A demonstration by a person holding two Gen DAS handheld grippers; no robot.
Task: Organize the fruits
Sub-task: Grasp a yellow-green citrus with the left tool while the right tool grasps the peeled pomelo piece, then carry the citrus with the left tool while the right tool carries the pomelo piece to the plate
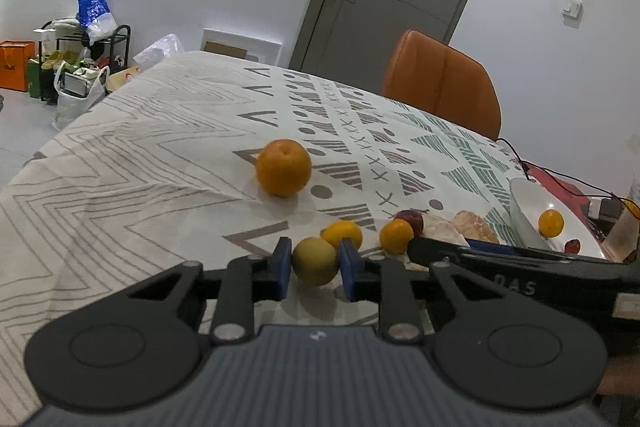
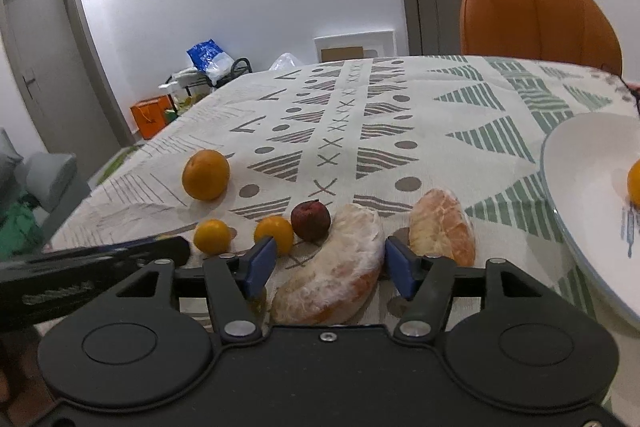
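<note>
Two fruits sit in the white plate [image 1: 524, 211] so far, while I have my left gripper [image 1: 314, 269] clenched on a yellow-green fruit [image 1: 315, 261] and my right gripper [image 2: 328, 267], jaws released, straddling a peeled pomelo segment [image 2: 332, 267] on the tabletop [image 1: 160, 155] among six loose pieces.

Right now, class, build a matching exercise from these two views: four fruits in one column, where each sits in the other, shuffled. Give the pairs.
1. yellow-green round fruit
2. peeled pomelo segment
3. large round orange
4. small orange at far right

A. alone, farther out on the patterned tablecloth
B. in the white plate
C. between the left gripper pads
D. between the right gripper fingers

Pairs: 1-C, 2-D, 3-A, 4-B
</note>
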